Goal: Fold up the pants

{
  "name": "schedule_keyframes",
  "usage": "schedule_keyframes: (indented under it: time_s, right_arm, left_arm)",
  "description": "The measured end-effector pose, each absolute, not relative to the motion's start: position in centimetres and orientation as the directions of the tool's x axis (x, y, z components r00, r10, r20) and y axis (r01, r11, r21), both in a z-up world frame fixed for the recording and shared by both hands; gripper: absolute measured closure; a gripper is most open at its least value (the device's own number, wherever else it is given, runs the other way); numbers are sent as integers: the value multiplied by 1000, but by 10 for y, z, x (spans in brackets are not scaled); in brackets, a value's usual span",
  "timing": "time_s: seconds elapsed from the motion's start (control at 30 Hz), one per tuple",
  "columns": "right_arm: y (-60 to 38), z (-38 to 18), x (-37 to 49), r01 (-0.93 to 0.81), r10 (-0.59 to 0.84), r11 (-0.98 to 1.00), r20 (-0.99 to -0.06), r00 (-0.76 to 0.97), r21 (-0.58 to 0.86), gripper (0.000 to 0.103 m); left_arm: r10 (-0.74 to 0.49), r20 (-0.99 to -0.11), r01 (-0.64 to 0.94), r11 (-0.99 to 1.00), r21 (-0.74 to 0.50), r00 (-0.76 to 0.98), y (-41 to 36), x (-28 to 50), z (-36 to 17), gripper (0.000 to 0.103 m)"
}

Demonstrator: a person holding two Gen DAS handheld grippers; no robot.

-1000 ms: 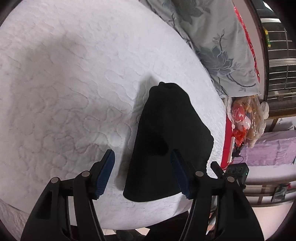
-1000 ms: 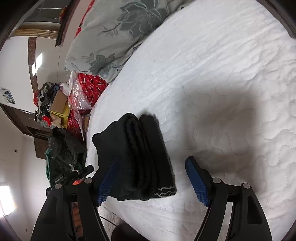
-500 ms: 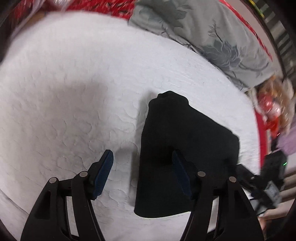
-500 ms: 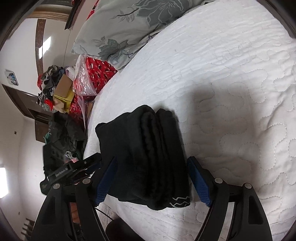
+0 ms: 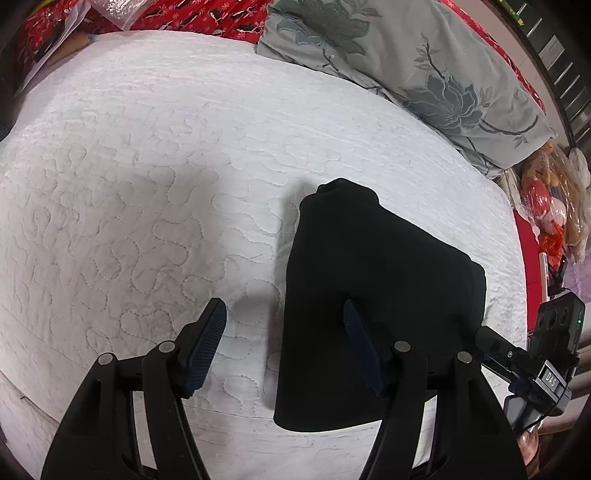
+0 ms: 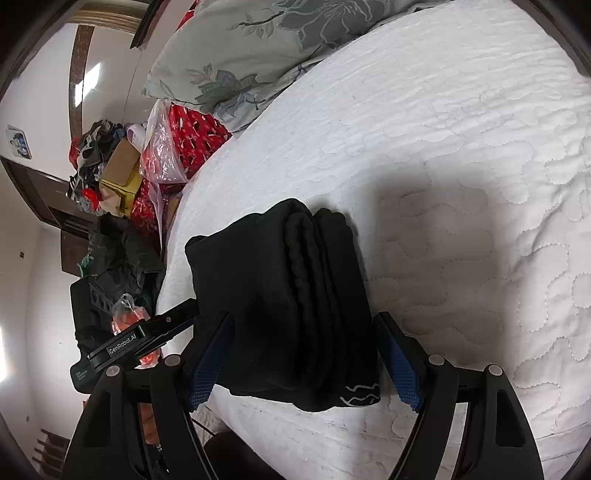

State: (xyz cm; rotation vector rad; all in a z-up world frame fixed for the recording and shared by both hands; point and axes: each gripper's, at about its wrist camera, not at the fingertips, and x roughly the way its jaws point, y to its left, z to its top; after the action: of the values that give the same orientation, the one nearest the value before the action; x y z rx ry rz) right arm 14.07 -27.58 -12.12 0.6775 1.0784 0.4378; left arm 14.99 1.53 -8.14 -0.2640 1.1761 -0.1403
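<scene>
The black pants [image 5: 373,295] lie folded into a thick stacked bundle on the white quilted bed [image 5: 147,184], near its front edge. In the right wrist view the pants [image 6: 295,295] show several stacked layers and a white wavy mark at one corner. My left gripper [image 5: 284,347] is open and empty, its right finger over the bundle's left edge. My right gripper [image 6: 304,360] is open, its jaws on either side of the bundle's near end, not closed on it. The other gripper shows at the left of the right wrist view [image 6: 140,339].
A grey floral pillow [image 5: 406,66] lies at the back of the bed, over a red patterned cloth [image 5: 166,14]. Bags and stuffed toys [image 5: 550,206] sit off the right side. Off the bed's other side are a red bag [image 6: 177,147], boxes and dark clutter [image 6: 122,258].
Both grippers have come closer to the folded pants and swung a little. The right gripper's jaws now sit around the bundle's near end. The pants have not moved.
</scene>
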Motion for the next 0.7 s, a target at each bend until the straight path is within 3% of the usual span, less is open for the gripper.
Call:
schedule_keyframes:
  time_s: [0.27,0.4,0.5,0.6,0.63,0.67,0.7]
  right_arm:
    - [-276,-121,142,-7,627,726,-658,417,687,23]
    - [-276,-121,142,-11,630,725,-656,417,689,23]
    - [-274,-122,144,-31,647,714,-641,414,700,23]
    - [-271,-125,147,-45,649,713,-633,423,700,29]
    - [-270,-125,149,-43,642,718,-637,427,695,40]
    - [-269,-126,151,-31,620,737,-656,430,676,57]
    - [-269,-128,152,-20,613,741,-664,428,671,60]
  left_arm:
    - [-258,-893,-26,957,-288,367,17,154,-83,38]
    - [-358,-886,-7,926,-376,294,17,163,-93,37]
    - [-434,-869,28,897,-440,238,10,171,-101,24]
    - [-477,-847,42,875,-482,236,4,179,-102,24]
    - [-505,-830,27,858,-514,236,4,181,-102,28]
    - [-534,-813,9,837,-547,232,3,183,-102,43]
    - [-554,-801,-3,822,-569,228,3,183,-102,57]
